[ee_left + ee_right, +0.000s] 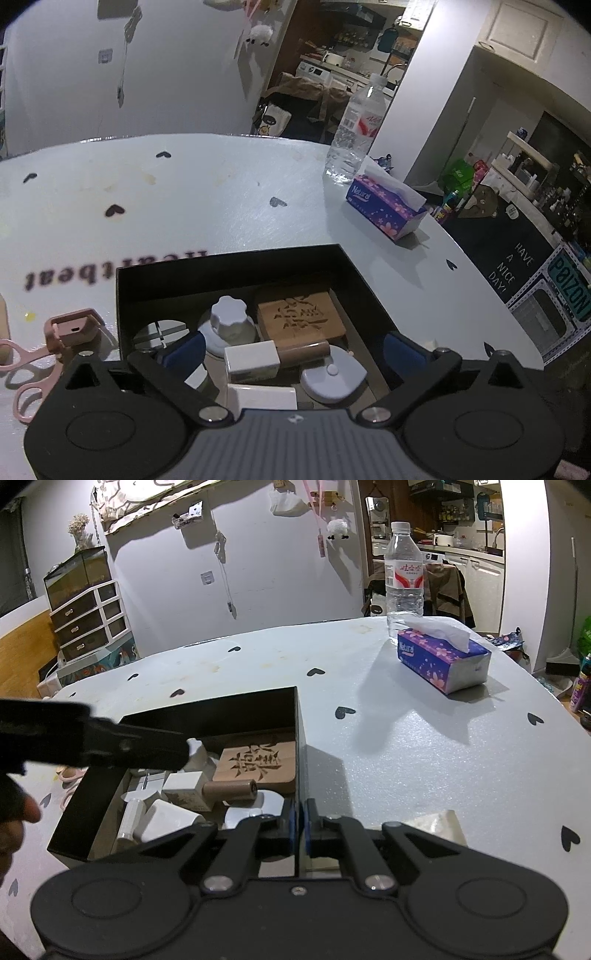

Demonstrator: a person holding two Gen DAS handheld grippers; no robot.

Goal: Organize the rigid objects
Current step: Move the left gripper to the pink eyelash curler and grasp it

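On the counter: a black box (pixel 236 269) sits at lower centre of the left wrist view, open-topped, on the white counter (pixel 207 199) printed with small hearts.
Box contents: a carved wooden block (pixel 301 317), a white knobbed jar (pixel 231 321), a white block with a wooden handle (pixel 251 360), a round pale lid (pixel 332 376) and other white pieces, packed close together.
Left gripper (pixel 291 354): fingers spread wide, poised above the box interior, holding nothing.
Right gripper (pixel 300 821): fingers closed on the box's right wall, one pad inside and one outside, steadying it.
Still outside: pink scissors (pixel 22 369) and a pink tool (pixel 72 326) lie on the counter at lower left of the left wrist view, just beside the box.
Background: a water bottle (pixel 404 576) and tissue pack (pixel 443 661) stand well apart at upper right.
Step in hand: probably filling the box, with a piece seemingly just dropped or about to be rearranged.
Next move: likely the left gripper swings left for the pink items while the right one holds the wall.
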